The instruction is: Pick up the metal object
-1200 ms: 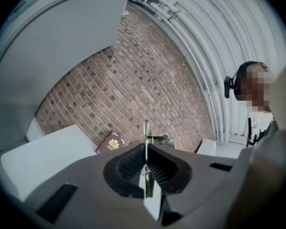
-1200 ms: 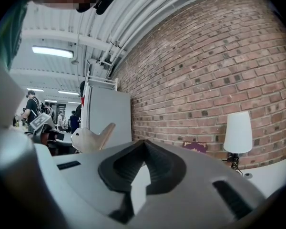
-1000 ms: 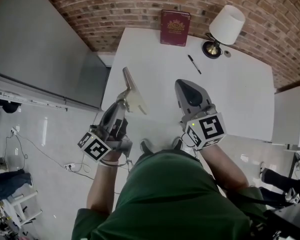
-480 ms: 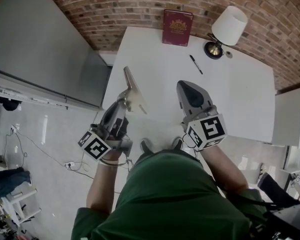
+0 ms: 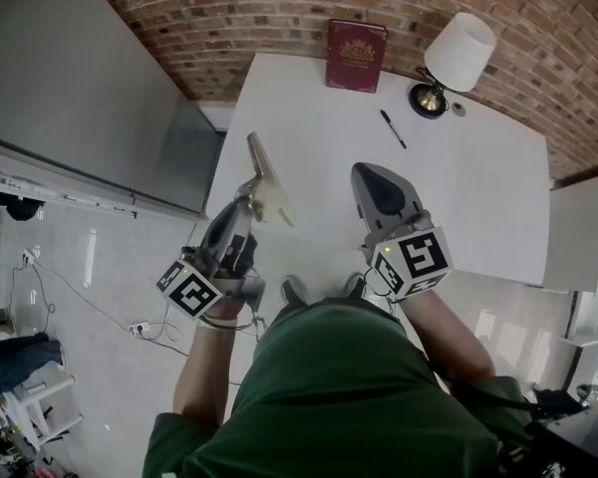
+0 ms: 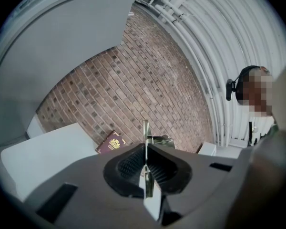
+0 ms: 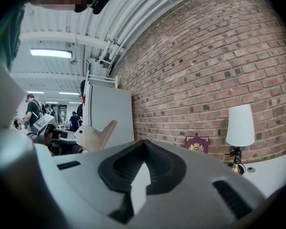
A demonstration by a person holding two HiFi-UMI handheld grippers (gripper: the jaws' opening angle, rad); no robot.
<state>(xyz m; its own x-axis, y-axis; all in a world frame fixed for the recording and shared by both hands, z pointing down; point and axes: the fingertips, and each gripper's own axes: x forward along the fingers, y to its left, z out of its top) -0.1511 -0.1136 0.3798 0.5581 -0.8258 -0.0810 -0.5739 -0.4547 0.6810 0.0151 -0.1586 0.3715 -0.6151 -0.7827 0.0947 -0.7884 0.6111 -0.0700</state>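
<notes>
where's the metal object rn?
Head view, left side: the metal object is clamped in the left gripper, over the white table's left edge, well short of the red book.

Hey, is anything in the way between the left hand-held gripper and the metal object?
Nothing visible stands between them. The left hand-held gripper is already shut on the thin, flat, pale metal object, which sits edge-on between its jaws.
</notes>
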